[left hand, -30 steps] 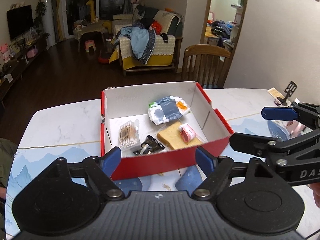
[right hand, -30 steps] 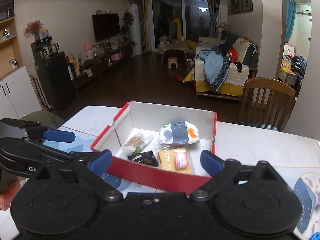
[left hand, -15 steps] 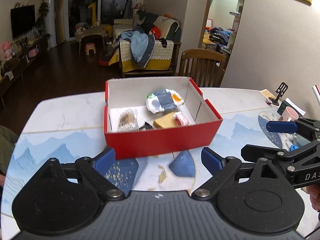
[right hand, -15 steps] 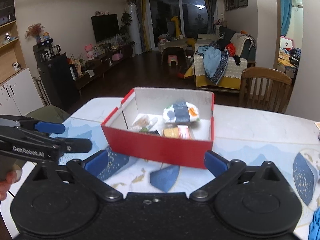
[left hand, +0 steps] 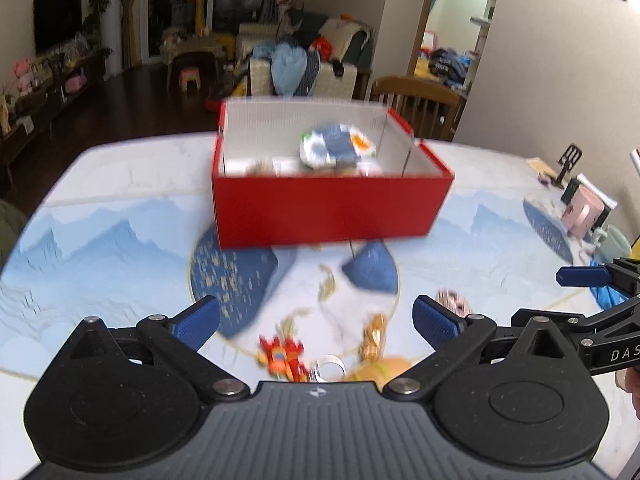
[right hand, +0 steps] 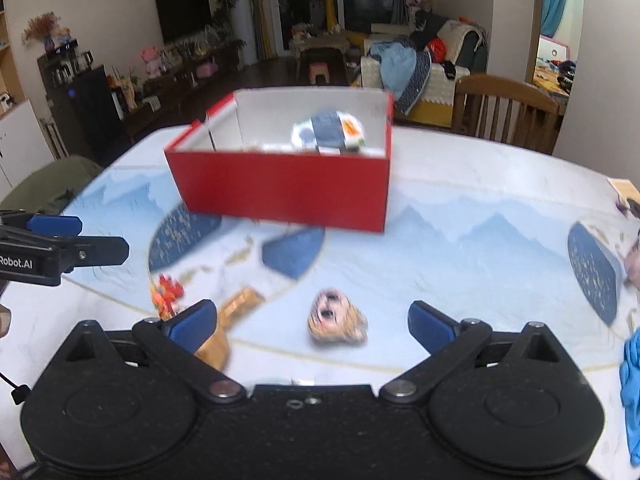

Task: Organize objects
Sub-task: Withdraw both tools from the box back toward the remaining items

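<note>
A red cardboard box (left hand: pixel 328 210) (right hand: pixel 288 196) stands on the table ahead and holds a wipes pack (left hand: pixel 336 148) (right hand: pixel 328 132) and other small items. Near me on the table lie a red toy (left hand: pixel 280 358) (right hand: pixel 166 294), a wooden guitar-shaped toy (left hand: pixel 374 344) (right hand: pixel 228 320), a small ring (left hand: pixel 330 368) and a round tiger-patterned piece (right hand: pixel 336 318) (left hand: pixel 452 300). My left gripper (left hand: pixel 316 322) is open and empty above the red toy. My right gripper (right hand: pixel 312 320) is open and empty around the tiger piece's position, above it.
The table carries a blue mountain-print mat (left hand: pixel 100 248). A pink cup (left hand: pixel 580 214), a grey-green mug (left hand: pixel 612 242) and a phone stand (left hand: pixel 568 162) sit at the right edge. Blue cloth (right hand: pixel 632 380) lies at the right. A wooden chair (right hand: pixel 508 108) stands behind.
Both grippers have pulled back from the box and lowered, still open. The box now looks farther off, and the loose toys on the near table have come into view.
</note>
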### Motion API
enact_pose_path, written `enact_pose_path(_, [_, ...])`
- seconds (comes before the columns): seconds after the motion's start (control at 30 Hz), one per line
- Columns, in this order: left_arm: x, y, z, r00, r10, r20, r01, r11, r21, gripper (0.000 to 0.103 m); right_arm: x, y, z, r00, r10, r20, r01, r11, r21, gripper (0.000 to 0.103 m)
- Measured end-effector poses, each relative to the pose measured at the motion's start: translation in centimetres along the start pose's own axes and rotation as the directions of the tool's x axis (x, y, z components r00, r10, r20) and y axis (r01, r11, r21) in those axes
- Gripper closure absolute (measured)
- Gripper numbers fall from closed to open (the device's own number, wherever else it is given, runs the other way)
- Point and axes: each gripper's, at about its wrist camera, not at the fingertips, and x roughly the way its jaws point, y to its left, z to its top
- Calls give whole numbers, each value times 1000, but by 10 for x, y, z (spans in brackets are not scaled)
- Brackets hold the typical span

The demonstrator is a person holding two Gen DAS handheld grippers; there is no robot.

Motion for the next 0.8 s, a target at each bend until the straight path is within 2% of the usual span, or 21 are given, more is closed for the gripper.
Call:
enact_pose_path(0.13, [8, -4, -17, 998, -36, -47, 35, 999, -22, 0, 4, -5, -20, 1000, -10, -22, 10, 1000, -7, 3])
enact_pose_path(0.27, [16, -13, -33, 995, -57, -77, 57, 998, -4, 0, 11, -8, -37, 998, -26, -55, 25, 999, -25, 5])
enact_pose_path(0.5, [36, -28, -51, 991, -56, -125, 58, 998, 10, 0, 28, -18, -59, 992, -50, -114, 46, 998, -37, 11])
enact_pose_path(0.8, [58, -41, -55, 987, -24, -157, 30, 999, 37, 0, 43, -26, -75, 985, -51, -166, 40, 997, -70, 18])
